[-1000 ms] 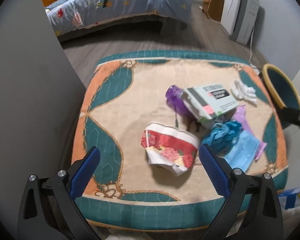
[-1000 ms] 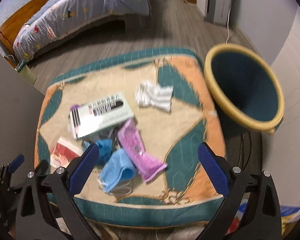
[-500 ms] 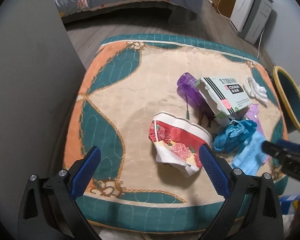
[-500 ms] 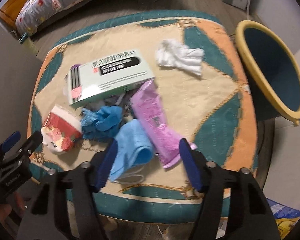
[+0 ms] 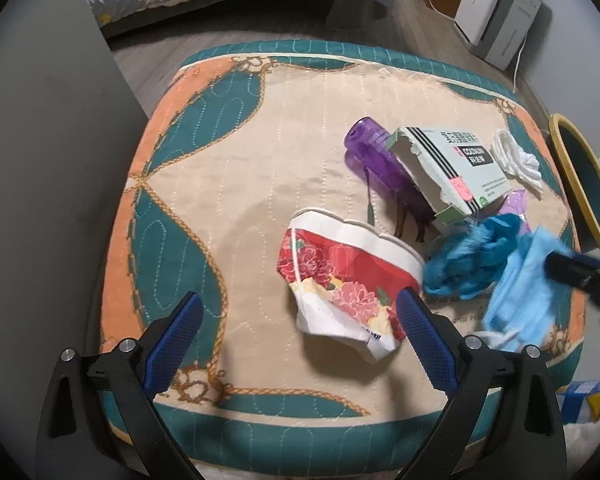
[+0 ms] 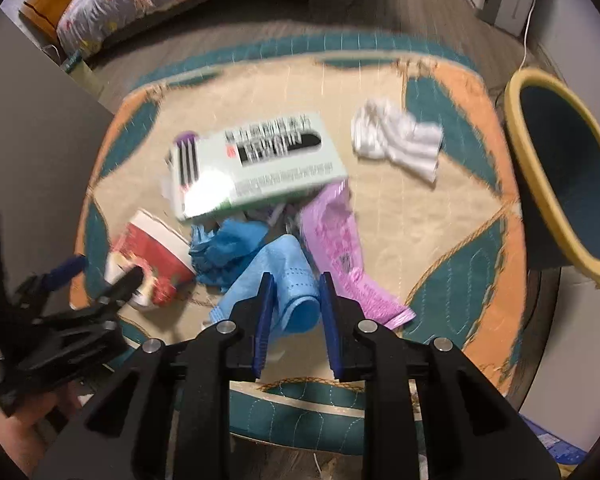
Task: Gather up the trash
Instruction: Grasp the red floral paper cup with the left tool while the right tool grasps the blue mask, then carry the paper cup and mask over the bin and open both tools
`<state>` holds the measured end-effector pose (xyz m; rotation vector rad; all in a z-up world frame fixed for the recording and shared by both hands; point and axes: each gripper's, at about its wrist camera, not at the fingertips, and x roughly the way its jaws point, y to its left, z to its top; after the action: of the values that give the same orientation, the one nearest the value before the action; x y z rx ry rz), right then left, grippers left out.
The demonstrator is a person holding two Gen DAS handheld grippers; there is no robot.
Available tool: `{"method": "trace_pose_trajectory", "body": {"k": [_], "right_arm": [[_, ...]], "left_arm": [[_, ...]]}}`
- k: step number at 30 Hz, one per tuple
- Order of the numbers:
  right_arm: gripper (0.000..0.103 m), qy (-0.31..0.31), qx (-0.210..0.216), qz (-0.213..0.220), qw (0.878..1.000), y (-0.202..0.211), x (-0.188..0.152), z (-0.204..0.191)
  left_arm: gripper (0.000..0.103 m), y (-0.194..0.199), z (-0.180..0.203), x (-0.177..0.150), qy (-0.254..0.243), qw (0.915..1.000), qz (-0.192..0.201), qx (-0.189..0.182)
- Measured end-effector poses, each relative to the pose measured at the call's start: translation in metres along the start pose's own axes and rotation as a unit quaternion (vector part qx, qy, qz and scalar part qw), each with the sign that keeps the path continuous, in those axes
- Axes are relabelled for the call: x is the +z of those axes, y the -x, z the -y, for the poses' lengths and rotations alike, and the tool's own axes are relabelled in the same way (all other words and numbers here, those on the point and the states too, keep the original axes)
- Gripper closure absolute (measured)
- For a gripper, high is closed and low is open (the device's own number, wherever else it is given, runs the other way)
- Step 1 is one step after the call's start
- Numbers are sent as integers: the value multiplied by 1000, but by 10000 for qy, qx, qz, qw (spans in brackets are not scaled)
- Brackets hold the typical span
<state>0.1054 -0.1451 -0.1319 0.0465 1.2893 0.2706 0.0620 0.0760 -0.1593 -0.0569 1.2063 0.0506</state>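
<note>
Two grippers are over the quilted mat (image 5: 236,168), and I have different jobs for each. My right gripper (image 6: 296,304) has just been closing, and its jaws now clamp the near end of the light blue face mask (image 6: 276,268), which bunches between the pads at the front edge of the trash pile. To do this well I judge I should lift straight up first, so the mask's ear loops clear the crumpled blue glove (image 6: 228,244) and the pink wrapper (image 6: 336,248) lying against it, then swing right to the yellow-rimmed bin (image 6: 556,168) standing beside the mat. A sideways drag would likely pull the neighbours along. My left gripper (image 5: 300,320) hangs spread wide, grasping nothing, with the crushed floral paper cup (image 5: 340,276) ahead between its fingers. I judge it should drop lower and centre on the cup's body before squeezing, since the soft paper will fold.
</note>
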Motion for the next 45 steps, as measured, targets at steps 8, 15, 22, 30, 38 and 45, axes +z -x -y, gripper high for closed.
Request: {"method": "trace_pose_trajectory", "body": {"k": [8,15,22,30,38,45], "right_arm": [[80,-222,-3,542,9983,45,21,19],[80,-393,102,638,9971,55,27,34],[80,-356,110,648,9972,53,33,38],[80,-331,127,681,9971,53,37,39],[80,-264,43,854,9960,66,42,40],[80,-208,-172,1110,9935,85,46,46]], "left_arm": [[7,-9,33,-1,-906,9959,21,0],[6,-32,42,0,-1313,9907,-242,276],[8,-39,40,6,-1221,9920,-291,145],[21,-39,32,10,-1099,9934,-326,-110],[21,-2,20,22,-650,9974,314,-27],[21,44,34,39,-409,9938,983,-321]]}}
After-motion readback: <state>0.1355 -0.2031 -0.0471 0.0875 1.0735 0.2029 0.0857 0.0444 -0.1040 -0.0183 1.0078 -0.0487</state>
